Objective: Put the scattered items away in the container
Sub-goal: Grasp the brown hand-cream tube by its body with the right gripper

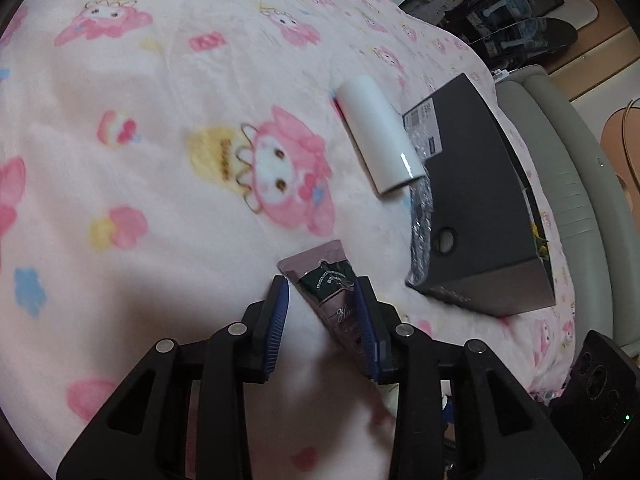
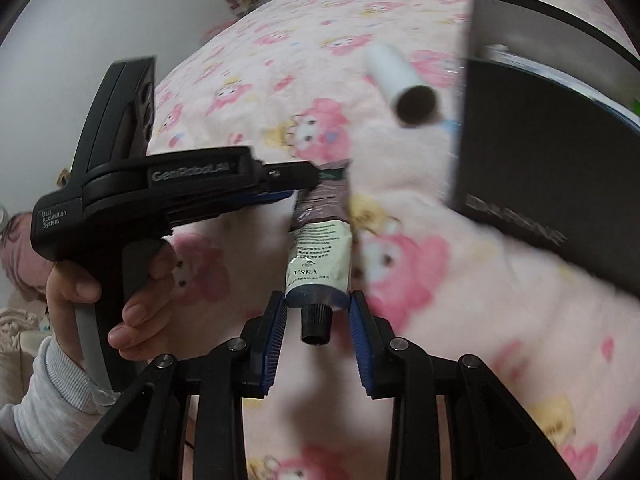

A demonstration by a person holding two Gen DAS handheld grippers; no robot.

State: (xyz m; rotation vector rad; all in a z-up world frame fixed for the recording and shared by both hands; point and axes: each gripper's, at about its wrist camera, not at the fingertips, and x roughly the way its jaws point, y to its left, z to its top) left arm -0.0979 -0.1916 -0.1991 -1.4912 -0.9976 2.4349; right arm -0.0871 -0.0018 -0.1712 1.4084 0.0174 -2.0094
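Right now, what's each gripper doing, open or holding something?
Left gripper: open, jaws around the hand cream tube, not clamped.
Right gripper: open, the tube's cap end between its jaws.

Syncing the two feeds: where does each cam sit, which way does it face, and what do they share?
Left wrist: on the left gripper, looking along its fingers over the tube toward the white roll and dark box; only its own fingers show.
Right wrist: on the right gripper, at the tube's cap end; the left hand shows.
Shared: tube, roll, box, pink blanket.
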